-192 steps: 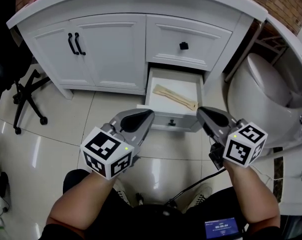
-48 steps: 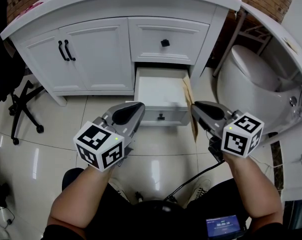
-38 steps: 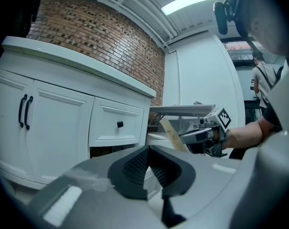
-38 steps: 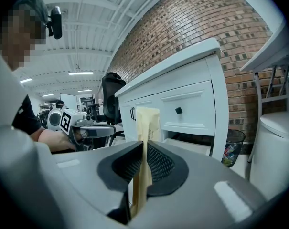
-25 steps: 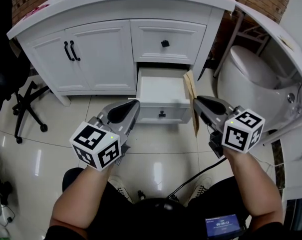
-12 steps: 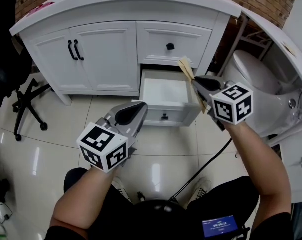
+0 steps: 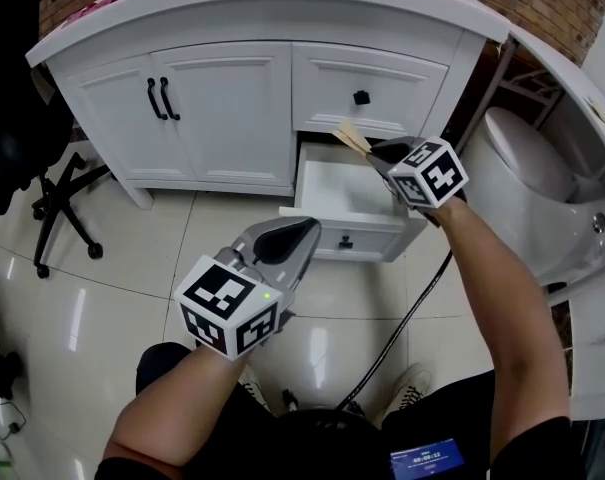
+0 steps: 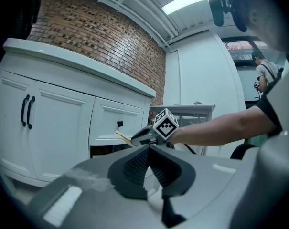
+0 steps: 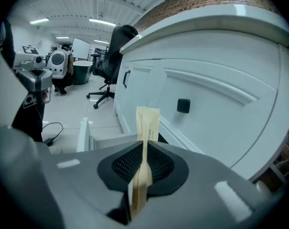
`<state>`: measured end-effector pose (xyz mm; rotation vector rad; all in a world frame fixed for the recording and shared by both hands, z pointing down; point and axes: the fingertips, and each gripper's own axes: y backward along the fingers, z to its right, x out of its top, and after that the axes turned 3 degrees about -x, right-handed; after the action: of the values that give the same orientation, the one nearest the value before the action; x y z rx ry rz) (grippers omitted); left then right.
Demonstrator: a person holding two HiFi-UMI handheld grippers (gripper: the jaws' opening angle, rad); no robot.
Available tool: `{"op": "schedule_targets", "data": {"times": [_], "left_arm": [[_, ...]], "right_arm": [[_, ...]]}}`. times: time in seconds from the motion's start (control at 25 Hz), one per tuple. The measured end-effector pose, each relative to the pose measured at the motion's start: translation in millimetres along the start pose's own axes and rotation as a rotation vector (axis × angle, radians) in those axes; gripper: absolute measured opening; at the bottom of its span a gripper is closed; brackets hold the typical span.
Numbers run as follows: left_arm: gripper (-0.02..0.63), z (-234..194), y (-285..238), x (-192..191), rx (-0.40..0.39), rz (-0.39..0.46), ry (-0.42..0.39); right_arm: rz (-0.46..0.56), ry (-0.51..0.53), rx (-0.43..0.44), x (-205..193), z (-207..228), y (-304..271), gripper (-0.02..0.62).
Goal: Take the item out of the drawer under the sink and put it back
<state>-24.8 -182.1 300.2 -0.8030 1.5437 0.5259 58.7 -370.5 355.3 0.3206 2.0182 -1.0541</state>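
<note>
Both fingers of right gripper (image 7: 374, 151) (image 9: 144, 149): pinched on a tan paper sleeve (image 7: 350, 138) (image 9: 147, 120).
Sleeve: stuck out past the fingertips, over the back of the open drawer (image 7: 357, 240), just below the black knob (image 7: 361, 97).
Left gripper (image 7: 304, 228) (image 8: 148, 149): fingers pressed together, their tips short of the drawer front, well apart from the sleeve.

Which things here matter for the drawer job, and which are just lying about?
In the job: tan packet, clamped in the right gripper; open lower drawer.

Just lying about: office chair; toilet; double cabinet doors; closed upper drawer; left gripper, shut on nothing.
</note>
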Motion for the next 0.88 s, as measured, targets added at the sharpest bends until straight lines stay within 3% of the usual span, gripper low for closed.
{"op": "schedule_targets", "data": {"times": [0.52, 0.68, 0.88], "left_arm": [[0.006, -10, -8, -5, -0.007, -0.012, 0.036], [0.006, -17, -7, -5, 0.002, -0.01, 0.043], [0.006, -23, -4, -3, 0.012, -0.004, 0.052]], "right_arm": [[-0.25, 0.107, 0.177, -58, -33, -95, 0.031], [-0.324, 0.151, 0.159, -70, -32, -106, 0.037], [-0.341, 0.138, 0.138, -70, -28, -108, 0.089]]}}
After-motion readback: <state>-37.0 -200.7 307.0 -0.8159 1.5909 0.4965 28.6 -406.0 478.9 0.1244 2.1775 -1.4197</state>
